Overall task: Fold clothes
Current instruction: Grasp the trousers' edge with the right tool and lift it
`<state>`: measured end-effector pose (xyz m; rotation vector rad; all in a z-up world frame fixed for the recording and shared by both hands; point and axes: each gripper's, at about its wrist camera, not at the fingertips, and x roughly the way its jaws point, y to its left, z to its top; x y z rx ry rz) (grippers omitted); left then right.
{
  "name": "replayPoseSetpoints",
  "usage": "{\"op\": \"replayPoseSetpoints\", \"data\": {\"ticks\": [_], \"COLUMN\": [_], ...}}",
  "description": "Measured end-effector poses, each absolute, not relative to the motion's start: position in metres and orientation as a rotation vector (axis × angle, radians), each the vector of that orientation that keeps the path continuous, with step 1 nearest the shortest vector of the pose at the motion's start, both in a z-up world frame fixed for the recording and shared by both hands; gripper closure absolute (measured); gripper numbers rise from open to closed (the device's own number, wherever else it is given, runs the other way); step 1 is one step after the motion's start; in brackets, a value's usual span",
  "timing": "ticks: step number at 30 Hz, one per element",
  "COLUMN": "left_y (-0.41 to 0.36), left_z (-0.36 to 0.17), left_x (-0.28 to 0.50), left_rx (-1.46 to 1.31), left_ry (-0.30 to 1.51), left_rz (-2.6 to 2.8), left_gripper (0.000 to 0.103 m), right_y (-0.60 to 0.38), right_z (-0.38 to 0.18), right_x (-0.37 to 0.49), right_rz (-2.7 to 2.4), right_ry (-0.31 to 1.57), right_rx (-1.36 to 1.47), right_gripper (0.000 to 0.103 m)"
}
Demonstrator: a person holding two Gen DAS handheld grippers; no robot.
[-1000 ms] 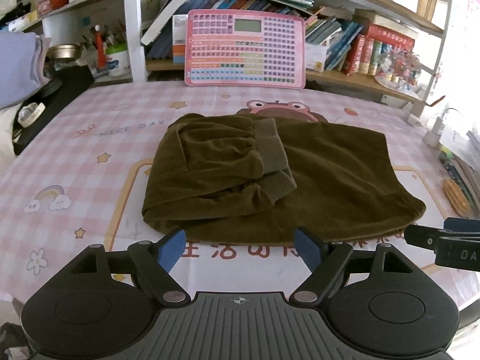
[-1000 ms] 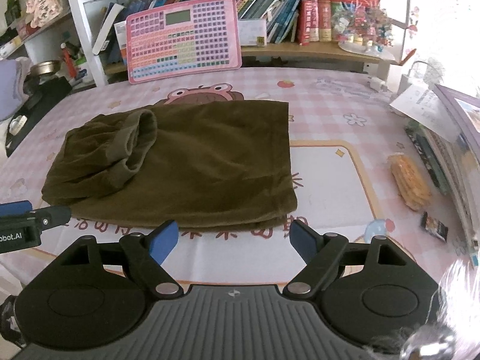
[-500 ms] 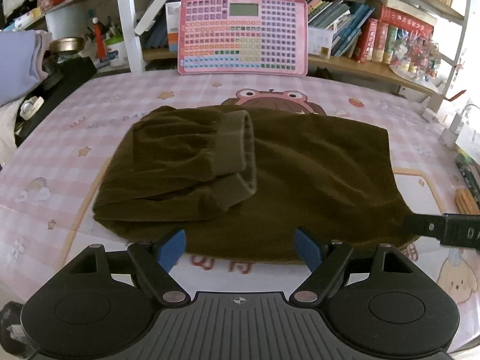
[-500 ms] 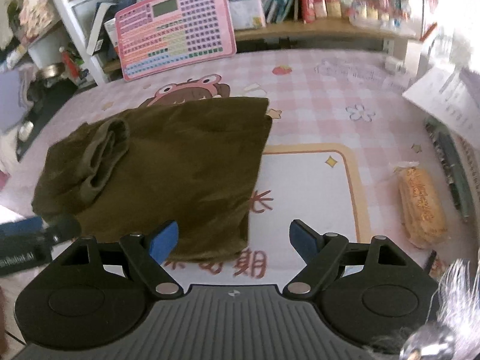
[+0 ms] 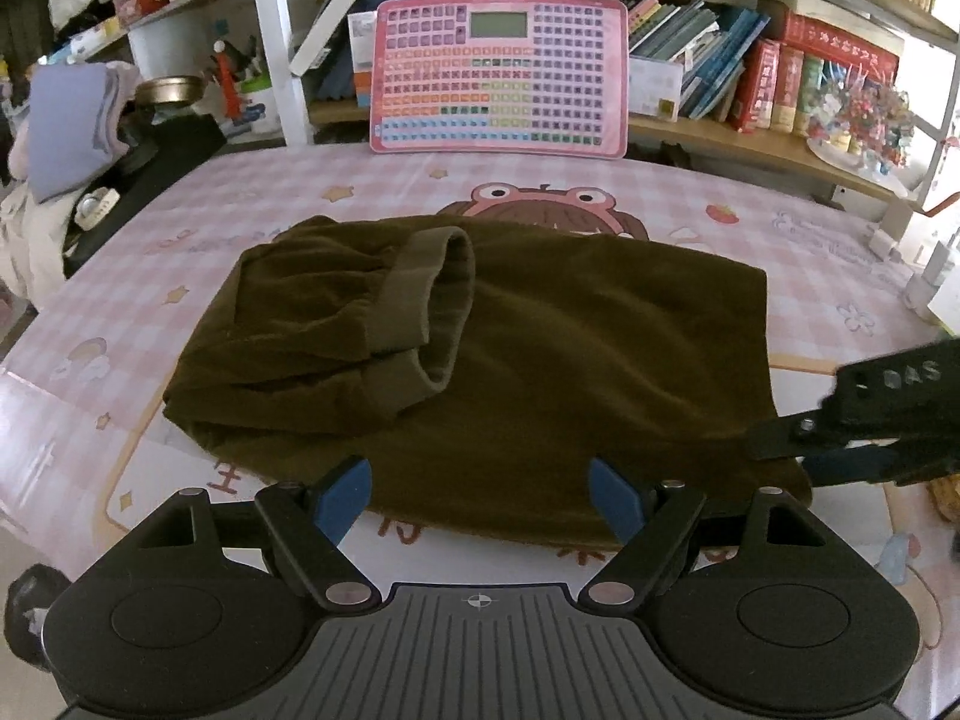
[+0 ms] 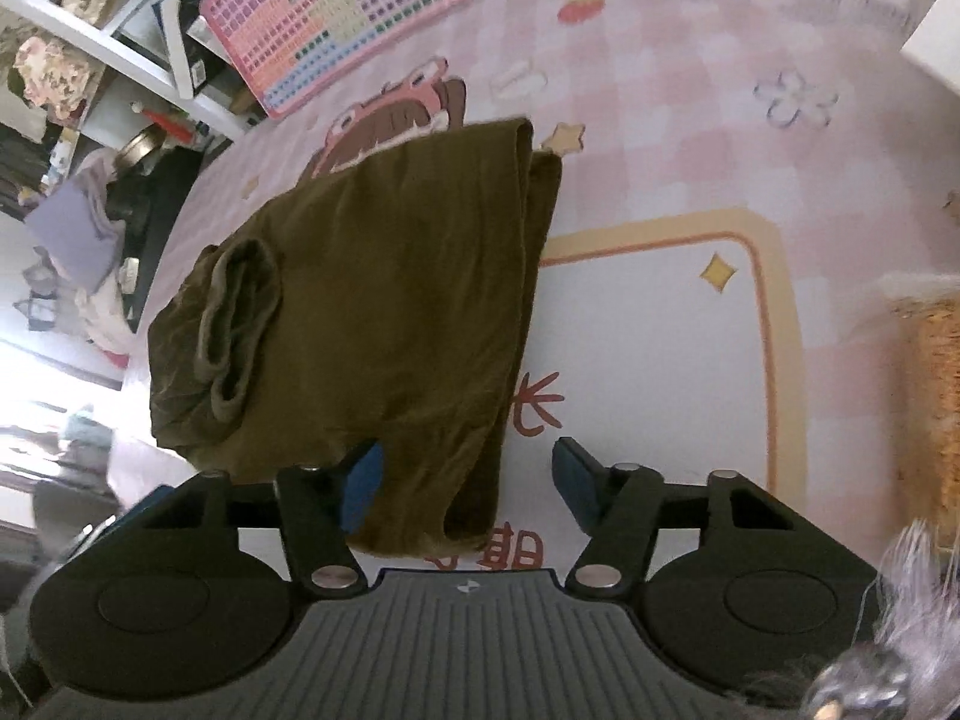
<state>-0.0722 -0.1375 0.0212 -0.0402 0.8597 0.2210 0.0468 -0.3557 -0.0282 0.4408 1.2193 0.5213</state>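
Note:
An olive-brown garment (image 5: 570,348) lies folded on the pink checked table mat (image 5: 780,228), with a ribbed cuff (image 5: 432,300) resting on its left half. My left gripper (image 5: 477,480) hangs open over the garment's near edge, nothing pinched. My right gripper (image 6: 467,456) is tilted over the garment's (image 6: 384,276) near right corner. Its jaws are closing: the left pad (image 6: 360,480) is over the cloth, the right pad (image 6: 573,474) over bare mat, and neither is pressing. The right gripper (image 5: 780,459) also shows at the corner in the left wrist view.
A pink keyboard toy (image 5: 501,72) leans on the bookshelf (image 5: 780,84) behind the table. Folded lavender cloth (image 5: 66,120) and dark clutter sit at the far left. A snack packet (image 6: 930,372) lies on the mat to the right.
The right gripper has rolled, dropped and slid left onto the garment's near right corner, and its jaws have narrowed. The left gripper has drifted closer to the near edge, still open.

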Motion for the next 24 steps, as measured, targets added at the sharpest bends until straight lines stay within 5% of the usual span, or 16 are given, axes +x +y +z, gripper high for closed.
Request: {"op": "replayPoseSetpoints", "data": {"ticks": [10, 13, 24], "left_y": [-0.153, -0.157, -0.187], "left_z": [0.026, 0.026, 0.021], "left_x": [-0.081, -0.081, -0.072], "left_rx": [-0.044, -0.031, 0.102], "left_ry": [0.841, 0.837, 0.845], "left_rz": [0.252, 0.246, 0.103], "left_gripper": [0.020, 0.020, 0.020], "right_y": [-0.353, -0.351, -0.350], "right_z": [-0.038, -0.043, -0.022], "right_x": [0.074, 0.080, 0.085], "right_rz": [0.593, 0.604, 0.728], "right_ry": [1.311, 1.329, 1.296], "right_rx": [0.518, 0.533, 0.579], "right_gripper": [0.066, 0.084, 0.090]}}
